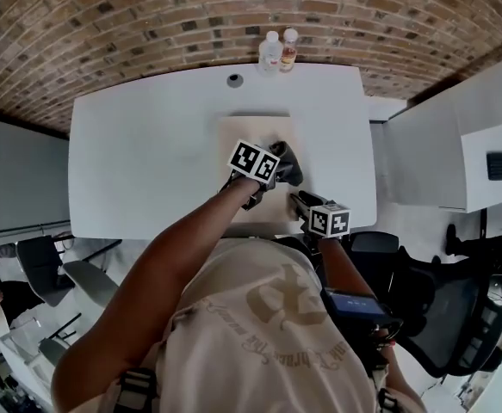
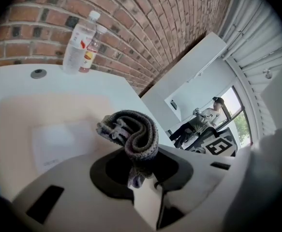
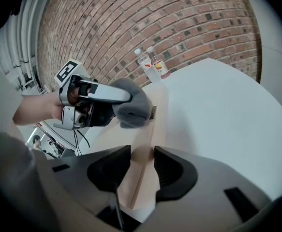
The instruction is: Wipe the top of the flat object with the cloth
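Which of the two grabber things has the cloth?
The left hand-held gripper: its jaws pinch the folded grey cloth. The right hand-held gripper carries no cloth.

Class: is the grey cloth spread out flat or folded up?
Folded up. The cloth forms a thick doubled-over wad pinched in the left gripper, not laid flat on the board.

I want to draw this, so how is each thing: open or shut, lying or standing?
Left gripper: shut on the cloth.
Cloth: folded, pinched.
Board: lying flat on the table.
Right gripper: jaws apart, board's edge between them.
Big bottle: upright, capped.
Small bottle: upright, capped.
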`<state>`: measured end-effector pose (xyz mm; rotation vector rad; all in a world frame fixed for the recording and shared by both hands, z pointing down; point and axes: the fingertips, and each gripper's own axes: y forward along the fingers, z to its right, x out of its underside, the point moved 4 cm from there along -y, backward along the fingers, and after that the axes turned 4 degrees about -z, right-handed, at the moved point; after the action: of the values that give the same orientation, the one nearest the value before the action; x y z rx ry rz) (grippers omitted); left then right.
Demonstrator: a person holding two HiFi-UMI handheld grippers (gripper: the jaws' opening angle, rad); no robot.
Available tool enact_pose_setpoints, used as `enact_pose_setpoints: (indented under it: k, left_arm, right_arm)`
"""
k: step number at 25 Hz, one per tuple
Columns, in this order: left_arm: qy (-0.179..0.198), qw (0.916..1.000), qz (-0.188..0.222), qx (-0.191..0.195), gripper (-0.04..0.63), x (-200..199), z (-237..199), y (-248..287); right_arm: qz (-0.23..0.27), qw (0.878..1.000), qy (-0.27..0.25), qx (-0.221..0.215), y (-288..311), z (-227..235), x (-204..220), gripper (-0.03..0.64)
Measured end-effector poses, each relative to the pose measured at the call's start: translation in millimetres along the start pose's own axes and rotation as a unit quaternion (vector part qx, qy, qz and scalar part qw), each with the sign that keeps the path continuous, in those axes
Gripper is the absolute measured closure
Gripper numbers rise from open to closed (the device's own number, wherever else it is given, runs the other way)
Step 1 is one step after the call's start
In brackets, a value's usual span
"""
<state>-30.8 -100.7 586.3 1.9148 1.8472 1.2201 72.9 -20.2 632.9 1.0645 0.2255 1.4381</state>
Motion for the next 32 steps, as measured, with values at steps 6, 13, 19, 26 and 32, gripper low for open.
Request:
enact_pose_setpoints:
  k: [6, 13, 19, 26, 32]
  left_arm:
    - [0.012, 0.9992, -0.037, 0.001, 0.491, -4.1, 4.6, 30.0]
    - [-0.001, 0.9979, -0.049, -0.044, 0.490, 10.1, -16.6, 12.6]
    - [-0.008, 0.9964, -0.048, -0.069, 0.489, 29.7, -39.3, -21.4]
    - [-0.032, 0.9954, -0.018, -0.088, 0.489, 57.9, -67.1, -68.9]
    - [-0.048, 0.9936, 0.005, -0.103, 0.489, 78.8, -83.0, -99.5]
  right_arm:
    - [-0.012, 1.000, -0.020, 0.012, 0.9, -1.1, -2.9, 0.451]
    - [-0.013, 1.000, -0.021, 0.019, 0.5, 4.5, 1.7, 0.451]
    - [-0.015, 0.999, -0.024, 0.028, 1.0, 5.3, 1.1, 0.451]
    - [-0.013, 0.999, -0.016, 0.037, 1.0, 3.8, 1.9, 0.451]
    - [-0.002, 0.999, -0.005, 0.049, 1.1, 2.4, 3.2, 0.451]
